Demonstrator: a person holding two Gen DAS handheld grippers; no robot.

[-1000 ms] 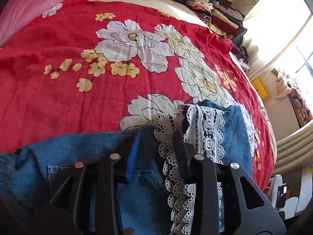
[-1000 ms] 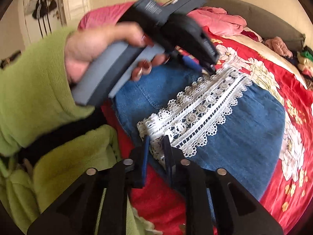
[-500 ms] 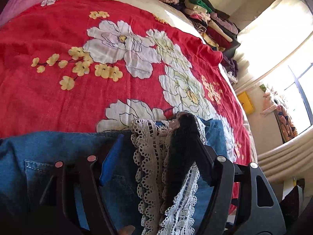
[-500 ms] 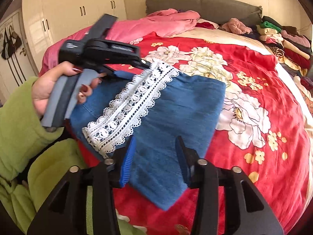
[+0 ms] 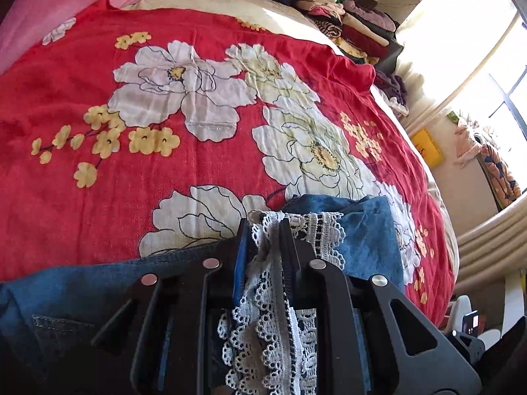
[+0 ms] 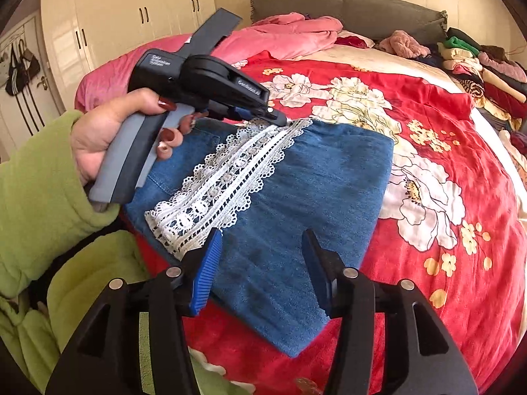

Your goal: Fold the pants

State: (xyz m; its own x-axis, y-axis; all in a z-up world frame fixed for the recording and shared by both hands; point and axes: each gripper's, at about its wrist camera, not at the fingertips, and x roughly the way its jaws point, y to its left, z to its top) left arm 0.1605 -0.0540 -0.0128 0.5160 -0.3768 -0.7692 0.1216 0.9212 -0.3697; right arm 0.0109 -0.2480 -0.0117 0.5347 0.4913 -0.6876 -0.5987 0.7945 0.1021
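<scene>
On the red floral bedspread [image 6: 428, 105]: folded denim pants [image 6: 296, 197]. Left gripper [image 5: 263, 230], jaws just closed, pinching the lace trim [image 6: 224, 184] to lift; right gripper [image 6: 260, 247], jaws half-open, empty, hovering over the near edge.

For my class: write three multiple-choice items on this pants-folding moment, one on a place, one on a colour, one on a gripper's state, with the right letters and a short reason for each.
1. Where does the lace trim lie?
A. on the denim pants
B. on the pillow
C. on the floor

2. What colour is the bedspread under the pants?
A. green
B. red with flowers
C. plain white

3. What is the left gripper doing?
A. hanging open over the bedspread
B. pinching the lace trim
C. gripping a hanger

Key: 1 A, the white strip runs across the blue denim. 2 B, red cloth with white flowers surrounds the pants. 3 B, its jaws have just closed with lace bunched between them.
</scene>
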